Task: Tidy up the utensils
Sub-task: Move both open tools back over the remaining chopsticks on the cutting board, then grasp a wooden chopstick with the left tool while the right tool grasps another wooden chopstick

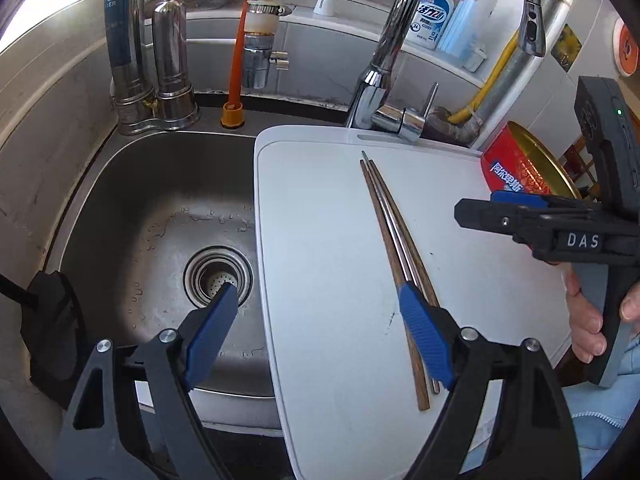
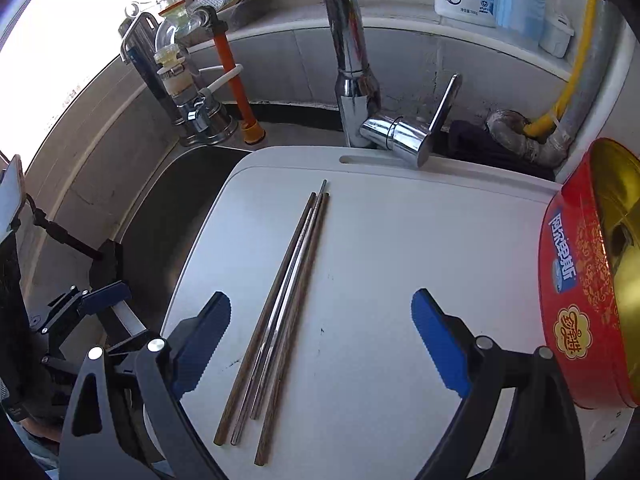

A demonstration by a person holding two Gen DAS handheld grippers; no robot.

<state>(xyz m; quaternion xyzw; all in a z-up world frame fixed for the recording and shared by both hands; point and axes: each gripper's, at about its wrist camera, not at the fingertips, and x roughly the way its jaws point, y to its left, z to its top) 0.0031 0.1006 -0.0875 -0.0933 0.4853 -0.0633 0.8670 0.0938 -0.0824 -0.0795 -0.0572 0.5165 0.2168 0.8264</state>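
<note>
Several chopsticks (image 2: 280, 304), wooden and metal, lie bunched side by side on a white cutting board (image 2: 400, 248) set over the sink's right half. They also show in the left wrist view (image 1: 394, 248). My left gripper (image 1: 320, 304) is open and empty, straddling the board's left edge, its right finger (image 1: 424, 336) over the chopsticks' near ends. My right gripper (image 2: 320, 320) is open and empty above the board, the chopsticks between its fingers. The right gripper shows in the left wrist view (image 1: 472, 212) at the right.
A steel sink (image 1: 152, 208) with a drain lies left of the board (image 1: 328, 208). A chrome faucet (image 2: 352, 80) stands behind the board. A red round tin (image 2: 580, 280) sits at the board's right edge. Soap bottles (image 1: 436, 8) stand on the back ledge.
</note>
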